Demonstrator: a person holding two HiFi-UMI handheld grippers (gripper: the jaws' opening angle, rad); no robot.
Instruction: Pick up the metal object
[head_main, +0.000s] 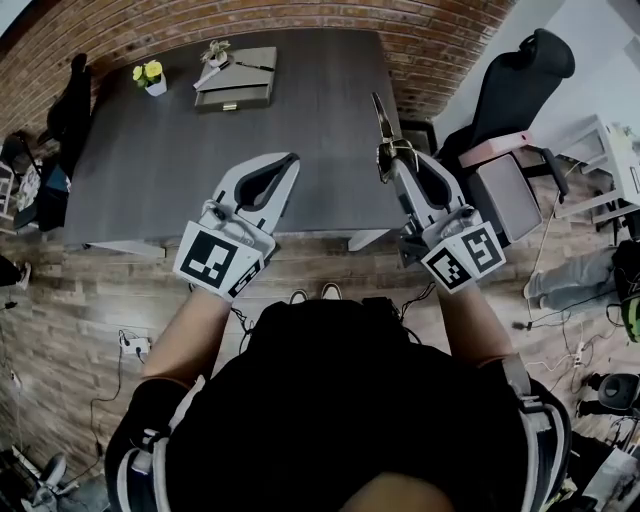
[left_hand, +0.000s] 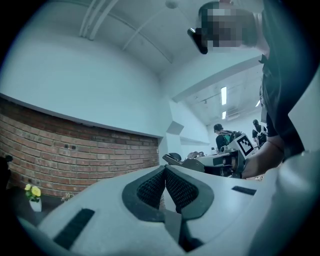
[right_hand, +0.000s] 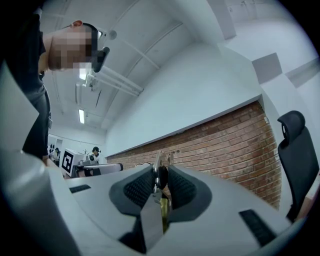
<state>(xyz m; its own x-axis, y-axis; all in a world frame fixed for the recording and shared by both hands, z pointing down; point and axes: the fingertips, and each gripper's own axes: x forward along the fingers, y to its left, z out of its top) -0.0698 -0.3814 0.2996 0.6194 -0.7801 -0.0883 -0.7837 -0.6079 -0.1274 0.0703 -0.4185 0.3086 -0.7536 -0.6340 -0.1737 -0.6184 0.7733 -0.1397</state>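
A slim metal object (head_main: 383, 124) with a pointed end sticks up out of my right gripper (head_main: 389, 160), held in the air over the right edge of the dark table (head_main: 300, 120). In the right gripper view the metal object (right_hand: 159, 172) sits pinched between the two black pads, so my right gripper (right_hand: 161, 176) is shut on it. Nothing is in my left gripper (head_main: 288, 162), which hovers over the table's near edge. Its tips meet in the left gripper view (left_hand: 164, 170), both gripper views tilted up toward wall and ceiling.
At the table's far side stand a small pot of yellow flowers (head_main: 150, 76) and a grey box (head_main: 238, 80) with small items on it. A black office chair (head_main: 520, 80) is to the right. A brick wall (head_main: 250, 20) runs behind. Cables lie on the wooden floor.
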